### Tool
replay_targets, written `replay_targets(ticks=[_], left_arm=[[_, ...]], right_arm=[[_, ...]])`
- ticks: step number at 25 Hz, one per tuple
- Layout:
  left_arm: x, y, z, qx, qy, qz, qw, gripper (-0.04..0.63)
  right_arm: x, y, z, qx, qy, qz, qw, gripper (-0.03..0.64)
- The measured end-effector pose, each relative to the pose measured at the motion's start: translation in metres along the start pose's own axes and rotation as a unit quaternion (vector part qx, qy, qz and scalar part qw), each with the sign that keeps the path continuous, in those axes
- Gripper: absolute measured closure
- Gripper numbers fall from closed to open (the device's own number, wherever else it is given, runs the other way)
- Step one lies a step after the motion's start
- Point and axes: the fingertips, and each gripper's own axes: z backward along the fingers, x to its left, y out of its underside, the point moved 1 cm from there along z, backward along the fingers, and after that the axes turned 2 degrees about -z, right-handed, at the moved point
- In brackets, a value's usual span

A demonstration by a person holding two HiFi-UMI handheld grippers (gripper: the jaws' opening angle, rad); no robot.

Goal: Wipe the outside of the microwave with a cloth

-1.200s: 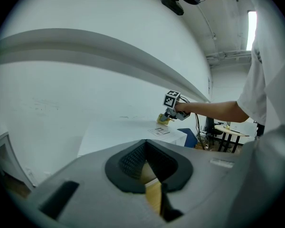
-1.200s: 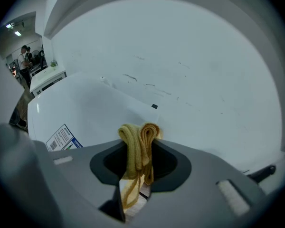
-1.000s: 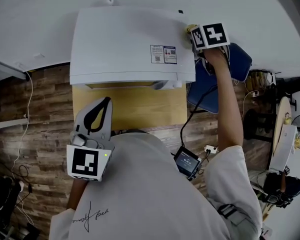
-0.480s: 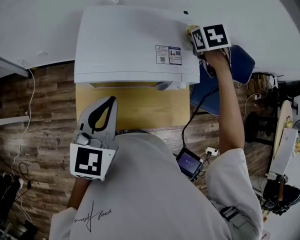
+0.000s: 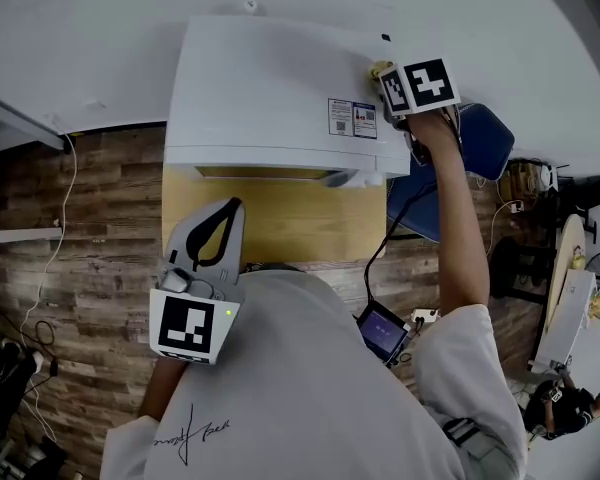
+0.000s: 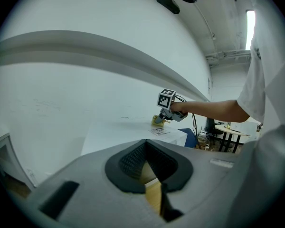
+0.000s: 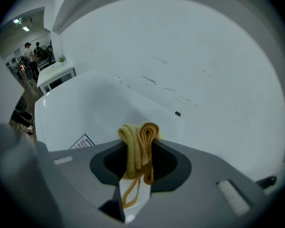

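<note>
**White wall, microwave and cloth**

Against a white wall we see the white microwave (image 5: 270, 88) on a wooden table (image 5: 280, 218). Our right gripper (image 7: 135, 175) pinches the folded yellow cloth (image 7: 138, 148) between its jaws and holds it on the microwave's top, at the back right corner. Our left gripper (image 5: 228, 213) hangs over the table in front of the microwave, jaws pressed together, nothing between them.

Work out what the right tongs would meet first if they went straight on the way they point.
Probably the microwave top, just beyond the yellow cloth that the right tongs grip; then the wall. Depth is unclear.
</note>
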Motion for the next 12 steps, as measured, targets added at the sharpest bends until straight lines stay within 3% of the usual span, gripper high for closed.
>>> replay_targets(ticks=[12], left_arm=[[0.010,-0.003,0.016,-0.013,-0.020,0.006,0.9997,0.604]], right_arm=[[0.038,-0.018,-0.001,-0.007,-0.032,0.014,0.999,0.497]])
